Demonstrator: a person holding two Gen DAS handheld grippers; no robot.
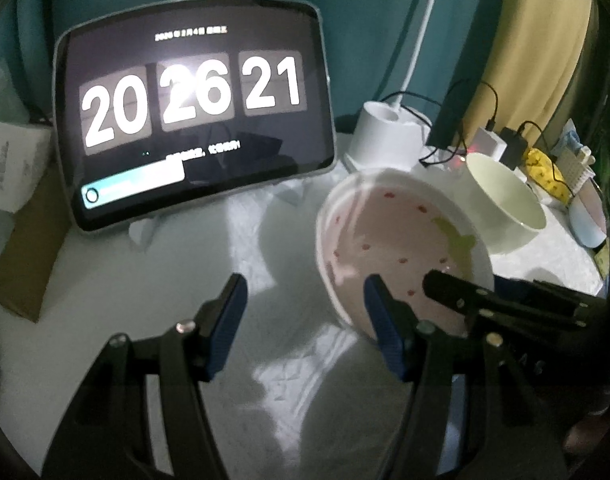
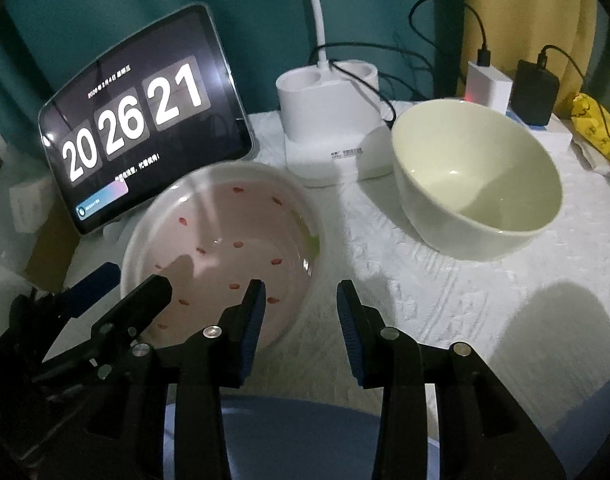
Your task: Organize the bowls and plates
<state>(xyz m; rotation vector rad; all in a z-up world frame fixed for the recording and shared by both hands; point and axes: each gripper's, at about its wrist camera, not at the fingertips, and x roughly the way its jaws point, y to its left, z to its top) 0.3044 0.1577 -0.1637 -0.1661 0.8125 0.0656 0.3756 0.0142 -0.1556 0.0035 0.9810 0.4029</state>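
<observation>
My left claw (image 1: 305, 320) stands wide with nothing between its blue pads, only the white textured cloth of the bench (image 1: 177, 280) showing in the gap. My right claw (image 2: 301, 320) is narrower, its pads apart and gripping nothing; in its own view the gap sits over bare cloth just beside the near right rim of the pink dish. That pink dish (image 2: 221, 248), a shallow plate with a white rim, small red marks and a green patch at one edge, lies on the bench in front of both claws. From the left wrist view my left claw's right finger (image 1: 385, 336) overlaps the dish's near rim, though I cannot tell whether it touches. The black tip of my right claw juts in over the dish from the right in that view, and my left claw shows at the lower left of the right wrist view, again over the dish. A pale green bowl (image 2: 477, 184) stands upright to the right of the dish, apart from it. Behind the dish a tablet (image 1: 193, 120) leans, its screen showing large clock digits, and a white lamp base (image 2: 329, 128) with black cables sits between tablet and bowl. A bluish dish edge (image 2: 297, 432) shows below my right claw.
</observation>
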